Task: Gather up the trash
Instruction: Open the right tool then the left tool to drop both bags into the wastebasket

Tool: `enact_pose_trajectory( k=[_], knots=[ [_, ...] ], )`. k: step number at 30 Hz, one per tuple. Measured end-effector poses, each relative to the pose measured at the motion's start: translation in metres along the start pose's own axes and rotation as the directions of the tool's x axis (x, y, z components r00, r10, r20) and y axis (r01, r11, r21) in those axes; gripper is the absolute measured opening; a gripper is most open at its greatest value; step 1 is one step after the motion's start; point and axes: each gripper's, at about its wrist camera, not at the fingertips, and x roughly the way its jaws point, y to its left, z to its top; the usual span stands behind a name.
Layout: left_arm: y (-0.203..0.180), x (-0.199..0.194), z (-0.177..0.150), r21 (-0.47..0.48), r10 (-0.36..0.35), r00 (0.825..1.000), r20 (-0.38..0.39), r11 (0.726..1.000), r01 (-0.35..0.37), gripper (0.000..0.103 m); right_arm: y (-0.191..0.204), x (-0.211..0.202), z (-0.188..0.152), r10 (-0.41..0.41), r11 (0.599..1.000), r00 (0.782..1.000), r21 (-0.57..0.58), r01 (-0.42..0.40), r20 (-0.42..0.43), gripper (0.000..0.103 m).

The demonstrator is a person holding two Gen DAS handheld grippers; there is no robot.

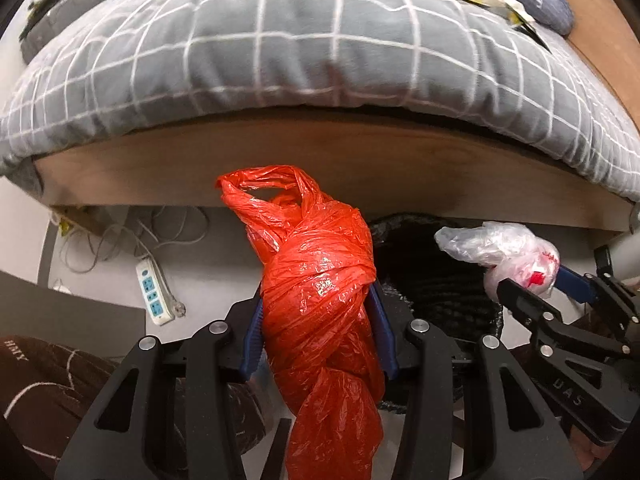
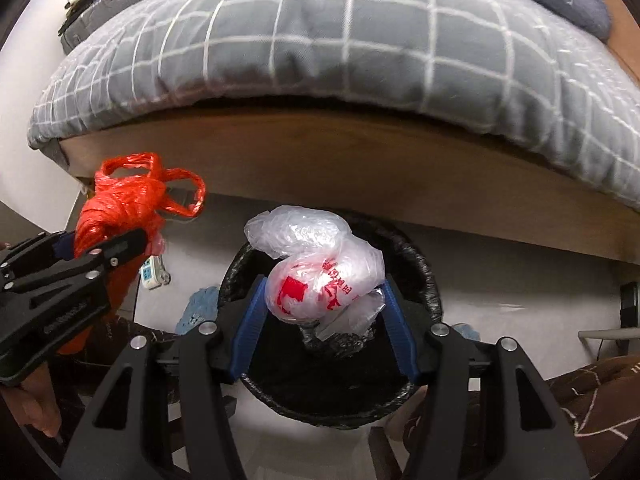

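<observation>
A red-orange plastic bag (image 1: 320,300), a clear bag with red print (image 2: 320,280), a black-lined bin (image 2: 332,400), a grey duvet with white checks (image 1: 320,60).

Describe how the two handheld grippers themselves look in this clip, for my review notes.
Both match: the left gripper and right gripper have matte black angular linkage arms with triangular cutouts and round silver pivot bolts, ending in blue ribbed fingers. Embossed lettering runs along a side arm of each, too blurred to read reliably. No cables show on either.
</observation>
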Motion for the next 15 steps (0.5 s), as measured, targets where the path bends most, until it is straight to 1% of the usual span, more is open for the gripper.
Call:
enact_pose_trajectory(
  k=[1,2,4,7,11,15],
  knots=[
    [0.003,0.001,0.0,-0.004,-0.002,1.0,-0.001,1.0,0.002,0.044,0.001,0.001,0.0,0.005,1.0,1.0,-0.004,-0.005,0.001,0.063],
    [0.003,0.001,0.001,-0.005,-0.006,1.0,0.0,1.0,0.006,0.044,0.002,0.001,0.001,0.006,1.0,1.0,-0.007,-0.006,0.006,0.076],
    [-0.002,0.001,0.002,0.002,-0.009,1.0,0.001,1.0,0.009,0.044,0.001,0.0,0.0,-0.021,1.0,0.999,-0.01,0.021,0.027,0.085],
    [-0.013,0.004,0.003,0.015,-0.021,1.0,-0.011,1.0,0.022,0.044,-0.004,0.0,-0.001,-0.042,0.999,0.999,0.007,0.042,0.022,0.09],
    [-0.025,0.013,0.003,0.05,-0.041,0.999,-0.022,0.998,0.042,0.044,-0.023,-0.003,-0.004,-0.079,0.996,0.996,0.051,0.078,0.032,0.095],
    [-0.041,0.02,0.004,0.071,-0.062,0.997,-0.048,0.995,0.066,0.044,-0.051,-0.01,-0.007,-0.073,0.993,0.997,0.097,0.071,0.023,0.095]
  ],
)
